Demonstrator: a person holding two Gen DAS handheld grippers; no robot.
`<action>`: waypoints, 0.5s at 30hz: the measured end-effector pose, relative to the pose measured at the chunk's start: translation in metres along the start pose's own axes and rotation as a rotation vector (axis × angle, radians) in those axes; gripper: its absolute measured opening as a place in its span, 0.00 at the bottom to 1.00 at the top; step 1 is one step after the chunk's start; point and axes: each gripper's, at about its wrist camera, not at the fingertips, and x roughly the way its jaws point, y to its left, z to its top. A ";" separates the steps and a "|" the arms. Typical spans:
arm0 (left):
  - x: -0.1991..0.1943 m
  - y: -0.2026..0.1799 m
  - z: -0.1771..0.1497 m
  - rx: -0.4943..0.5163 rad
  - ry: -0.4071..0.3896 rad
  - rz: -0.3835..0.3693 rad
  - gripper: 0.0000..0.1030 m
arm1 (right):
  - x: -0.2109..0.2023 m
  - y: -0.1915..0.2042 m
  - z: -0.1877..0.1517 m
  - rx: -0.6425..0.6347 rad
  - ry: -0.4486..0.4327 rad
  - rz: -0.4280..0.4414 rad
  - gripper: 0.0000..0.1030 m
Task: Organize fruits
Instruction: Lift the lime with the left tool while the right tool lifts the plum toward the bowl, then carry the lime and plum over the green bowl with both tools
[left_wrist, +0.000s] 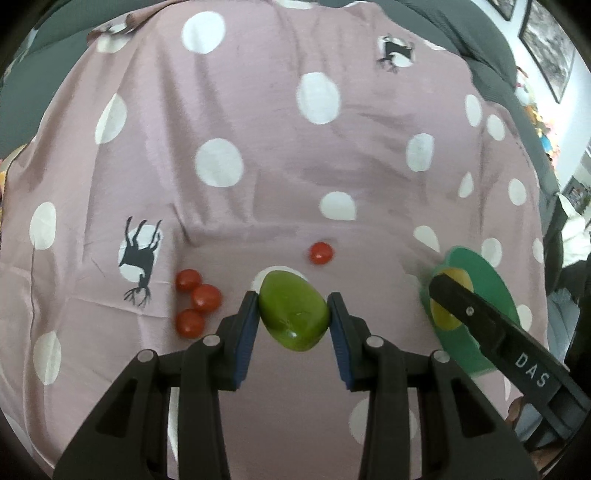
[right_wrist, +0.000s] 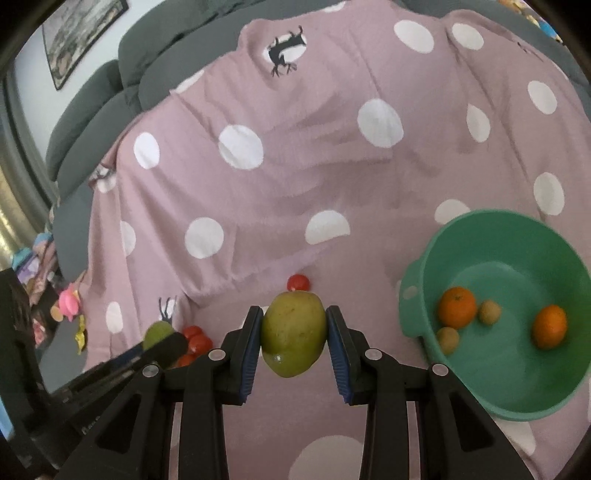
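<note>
Green fruit, 2 pcs: one (left_wrist: 293, 312) clamped in L gripper (left_wrist: 293, 317), one yellower (right_wrist: 293, 332) clamped in R gripper (right_wrist: 293, 336); both held above cloth (left_wrist: 258, 166).
Tomatoes, 4: cluster of 3 (left_wrist: 195, 301) on cloth left of L gripper, 1 single (left_wrist: 320, 253) beyond it, apart from cluster.
Bowl (right_wrist: 461, 240), 1, teal, on cloth right of R gripper. Contents: oranges, 2 (right_wrist: 457, 307); small tan fruit, 2 (right_wrist: 489, 312).
Cloth: 1, pink w/ white dots, deer prints.
</note>
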 end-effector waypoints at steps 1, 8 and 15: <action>-0.002 -0.004 -0.001 0.006 -0.003 -0.009 0.36 | -0.004 -0.001 0.001 -0.005 -0.013 -0.002 0.36; -0.012 -0.032 -0.002 0.059 -0.030 -0.055 0.36 | -0.032 -0.015 0.010 -0.019 -0.084 -0.016 0.36; -0.005 -0.074 0.001 0.120 -0.036 -0.086 0.36 | -0.054 -0.043 0.019 0.013 -0.146 -0.054 0.36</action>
